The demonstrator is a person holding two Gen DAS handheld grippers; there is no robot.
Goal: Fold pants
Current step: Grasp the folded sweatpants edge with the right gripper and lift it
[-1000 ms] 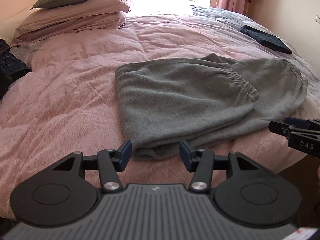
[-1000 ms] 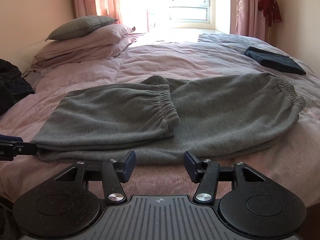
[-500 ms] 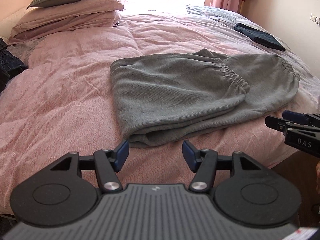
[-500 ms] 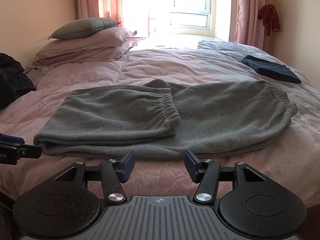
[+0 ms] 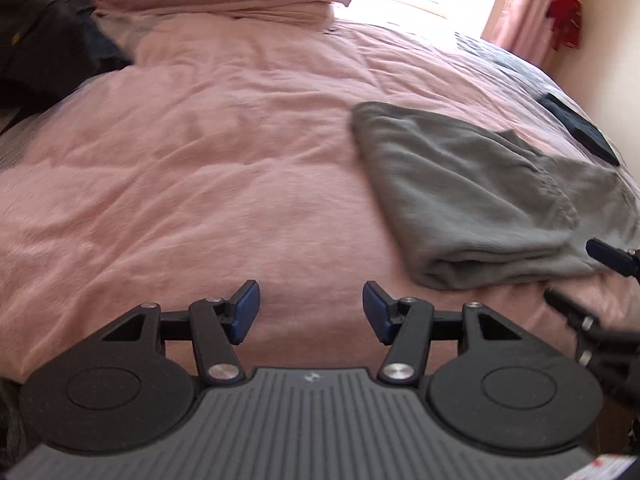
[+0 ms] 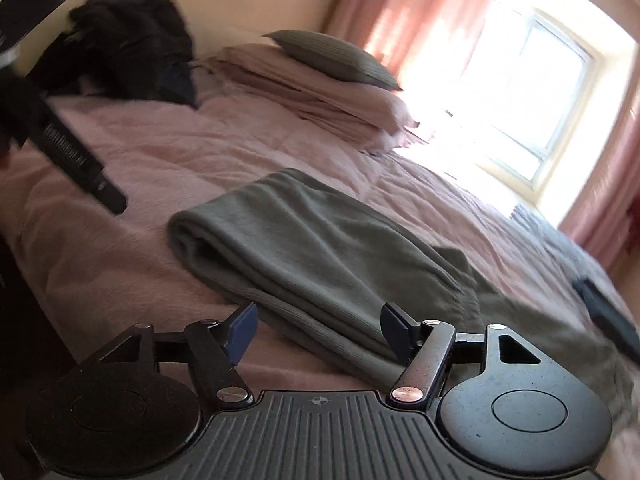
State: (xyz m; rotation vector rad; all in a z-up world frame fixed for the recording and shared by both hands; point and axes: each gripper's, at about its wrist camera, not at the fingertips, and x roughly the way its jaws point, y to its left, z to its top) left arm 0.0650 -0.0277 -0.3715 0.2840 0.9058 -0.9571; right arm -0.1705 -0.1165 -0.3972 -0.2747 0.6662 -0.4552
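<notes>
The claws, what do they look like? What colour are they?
Both look alike. The left claw has two blue pads on thin black arms with shiny silver screws, above two big round black discs and a grey ribbed plate. The right claw is built the same way, and its black parts look dusty. No sleeves or cables show.

Glaring daylight from the window (image 6: 532, 108), motion blur throughout, fisheye bending, dark vignetted corners.

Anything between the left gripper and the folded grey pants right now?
No. In the left wrist view, only bare pink bedcover separates the left gripper, jaws apart and empty, from the grey pants off to its right.
</notes>
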